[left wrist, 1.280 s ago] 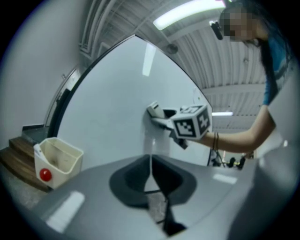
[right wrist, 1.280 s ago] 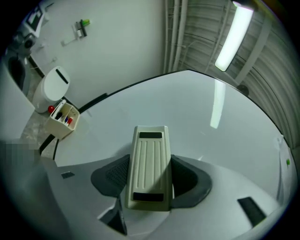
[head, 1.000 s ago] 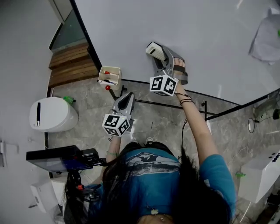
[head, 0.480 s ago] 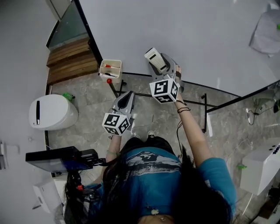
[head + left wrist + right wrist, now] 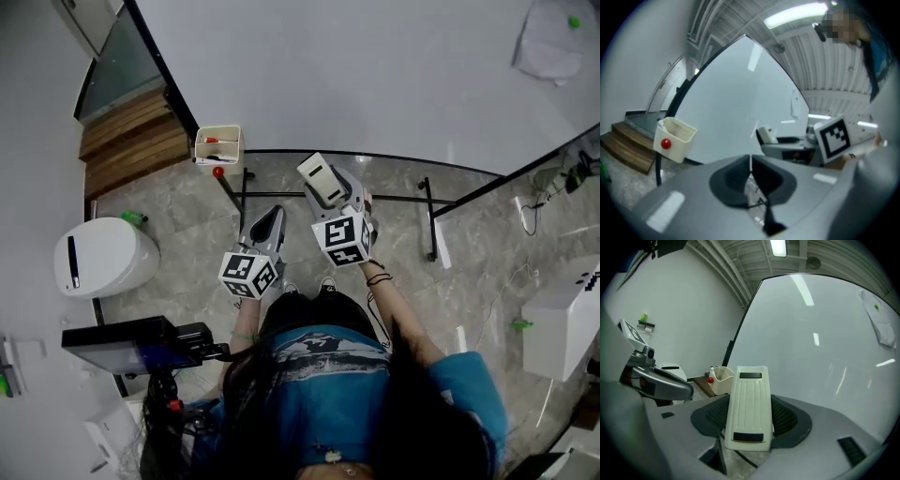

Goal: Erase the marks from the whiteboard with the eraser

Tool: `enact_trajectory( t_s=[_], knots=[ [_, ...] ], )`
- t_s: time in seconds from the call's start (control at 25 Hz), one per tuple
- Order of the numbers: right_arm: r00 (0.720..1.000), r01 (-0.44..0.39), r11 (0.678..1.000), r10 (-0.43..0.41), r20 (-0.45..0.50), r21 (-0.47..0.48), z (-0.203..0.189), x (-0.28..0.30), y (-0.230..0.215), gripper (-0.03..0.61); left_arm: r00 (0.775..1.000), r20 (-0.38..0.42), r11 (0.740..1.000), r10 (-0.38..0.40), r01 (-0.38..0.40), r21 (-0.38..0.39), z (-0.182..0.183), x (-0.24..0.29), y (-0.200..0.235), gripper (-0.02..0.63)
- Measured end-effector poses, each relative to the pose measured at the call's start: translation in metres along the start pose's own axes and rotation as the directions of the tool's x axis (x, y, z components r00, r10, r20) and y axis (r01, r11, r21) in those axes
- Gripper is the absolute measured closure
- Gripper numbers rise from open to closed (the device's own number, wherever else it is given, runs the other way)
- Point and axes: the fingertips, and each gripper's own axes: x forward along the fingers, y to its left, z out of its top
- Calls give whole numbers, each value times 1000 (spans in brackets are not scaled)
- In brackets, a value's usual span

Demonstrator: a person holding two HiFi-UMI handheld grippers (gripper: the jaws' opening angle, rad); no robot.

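- My right gripper (image 5: pixel 750 420) is clamped on the eraser (image 5: pixel 749 399). The two dark pads press its long sides, and the cream, ribbed body stands up between them with a dark strip at each end.
- The eraser's far end points toward the whiteboard (image 5: pixel 825 348), which fills the space ahead of this gripper. The eraser is near the board but not touching it.
- In the head view the right gripper (image 5: pixel 330 194) holds the eraser (image 5: pixel 319 176) just below the whiteboard's (image 5: pixel 375 75) lower edge, over the stone floor (image 5: pixel 394 272).
- My left gripper (image 5: pixel 750 164) is closed. Its pads meet along a thin line with nothing between them.
- The left gripper (image 5: pixel 272 217) hangs just beside the right one, on its left and a little farther back from the board.
- In the left gripper's own view, the right gripper (image 5: pixel 792 149) sits close on its right, with its marker cube (image 5: pixel 833 136) behind it and the eraser (image 5: pixel 765 135) sticking out in front.
- Ahead and to the left of the left gripper, a cream box (image 5: pixel 677 133) hangs at the board's lower corner, with a red ball (image 5: pixel 666 144) against its side.
- Far to the right of the right gripper, up on the board, a pale cloth (image 5: pixel 884 331) hangs under a small green dot (image 5: pixel 876 307).
- Well off to the left of both grippers are wooden steps (image 5: pixel 127 141) and a white bin (image 5: pixel 103 255) on the floor.
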Motion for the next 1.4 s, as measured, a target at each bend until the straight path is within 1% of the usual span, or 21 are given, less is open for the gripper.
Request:
enact_trajectory(
  t_s=[0.16, 0.28, 0.44, 0.56, 0.8, 1.0, 1.12, 1.2, 1.4],
  knots=[
    [999, -15, 997, 18, -35, 79, -25, -23, 15, 316, 999, -9, 999, -31, 31, 9, -3, 4, -17, 612],
    [998, -24, 993, 30, -54, 112, -41, -41, 22, 316, 999, -13, 999, -44, 45, 21, -3, 5, -31, 612],
    [997, -23, 988, 35, -73, 153, -64, -74, 19, 316, 998, -22, 997, -59, 60, 38, -8, 4, -61, 612],
    [996, -24, 986, 38, -79, 166, -83, -103, 11, 316, 998, -24, 997, -61, 62, 51, -15, 1, -90, 612],
    [995, -52, 978, 69, -74, 202, -118, -167, -3, 316, 999, -23, 998, -28, 30, 61, -40, -8, -157, 612],
    [992, -104, 975, 115, -44, 199, -143, -226, -9, 316, 1000, 8, 999, 8, -8, 50, -63, -23, -221, 612],
    [989, -136, 969, 147, -37, 206, -161, -258, -11, 316, 999, 13, 999, 36, -37, 37, -81, -34, -254, 612],
    [986, -153, 964, 164, -35, 218, -173, -274, -11, 316, 999, 11, 998, 47, -48, 29, -91, -42, -272, 612],
    [979, -198, 950, 205, -5, 244, -182, -305, 2, 316, 996, 6, 995, 85, -85, 56, -102, -67, -300, 612]
  ],
)
